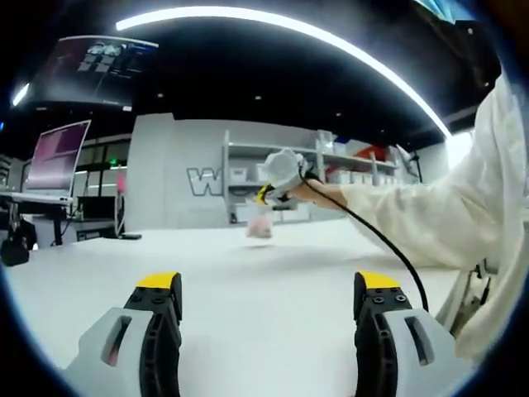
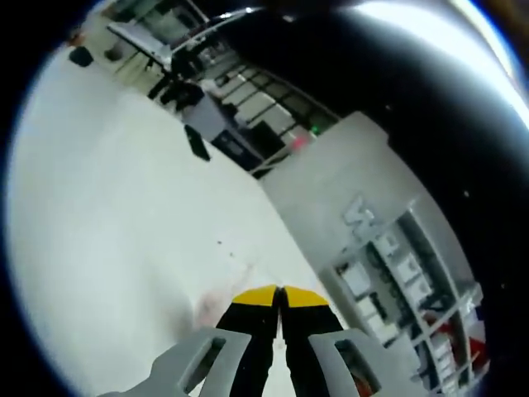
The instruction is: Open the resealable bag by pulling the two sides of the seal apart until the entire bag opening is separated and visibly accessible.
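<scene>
Yellow-tipped jaws of the left claw (image 1: 271,289) stand wide apart at the bottom of the left gripper view, with nothing between them, above a broad white counter (image 1: 248,273) that runs back to a pale grey wall (image 1: 165,178) bearing large letters. A long curved ceiling light strip (image 1: 331,41) arcs across the dark ceiling. At the left a monitor (image 1: 58,157) glows pink and purple, and metal shelving (image 1: 347,165) with bins lines the back. A person's white sleeve (image 1: 446,207) reaches in from the right, holding the right claw (image 1: 263,197) over the counter's far part; a small clear resealable bag (image 1: 259,225) with pinkish contents hangs from it, just above the surface. A black cable (image 1: 388,244) trails back along the arm.

In the right gripper view the right claw's jaws are pressed together on the bag's top edge, with the bag a faint pinkish blur against the counter below.
</scene>
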The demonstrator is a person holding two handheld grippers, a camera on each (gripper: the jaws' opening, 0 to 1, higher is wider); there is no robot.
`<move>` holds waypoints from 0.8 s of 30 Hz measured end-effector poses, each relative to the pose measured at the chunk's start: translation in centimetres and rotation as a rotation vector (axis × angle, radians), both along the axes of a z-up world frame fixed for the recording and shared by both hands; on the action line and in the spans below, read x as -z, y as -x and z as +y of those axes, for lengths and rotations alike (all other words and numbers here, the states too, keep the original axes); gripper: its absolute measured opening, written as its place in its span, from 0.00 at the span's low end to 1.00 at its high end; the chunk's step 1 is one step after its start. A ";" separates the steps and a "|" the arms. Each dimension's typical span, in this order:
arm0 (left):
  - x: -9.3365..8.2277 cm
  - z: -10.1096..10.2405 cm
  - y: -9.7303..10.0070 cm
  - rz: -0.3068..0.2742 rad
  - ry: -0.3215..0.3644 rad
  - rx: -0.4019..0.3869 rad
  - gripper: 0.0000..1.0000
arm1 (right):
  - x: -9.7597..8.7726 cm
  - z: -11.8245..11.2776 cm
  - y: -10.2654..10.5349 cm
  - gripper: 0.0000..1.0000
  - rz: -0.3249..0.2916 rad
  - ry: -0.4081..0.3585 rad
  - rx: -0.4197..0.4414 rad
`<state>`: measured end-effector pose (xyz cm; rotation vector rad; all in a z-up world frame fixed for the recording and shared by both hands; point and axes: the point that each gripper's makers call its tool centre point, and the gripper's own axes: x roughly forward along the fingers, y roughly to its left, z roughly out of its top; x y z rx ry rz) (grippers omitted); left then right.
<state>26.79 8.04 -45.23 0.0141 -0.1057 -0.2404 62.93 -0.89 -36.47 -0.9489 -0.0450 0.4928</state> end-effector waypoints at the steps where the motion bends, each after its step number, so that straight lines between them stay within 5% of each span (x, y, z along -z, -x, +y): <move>1: 0.0 0.1 -0.1 0.001 0.000 -0.002 0.85 | -0.1 0.0 -0.5 0.00 -0.001 -0.005 0.008; 15: 0.5 0.7 -0.7 0.011 0.014 -0.008 0.85 | 0.0 0.1 -3.1 0.00 0.000 -0.006 0.051; 24: 0.7 1.2 -0.6 0.016 0.017 -0.021 0.85 | 2.3 0.2 -4.4 0.00 0.016 0.015 0.091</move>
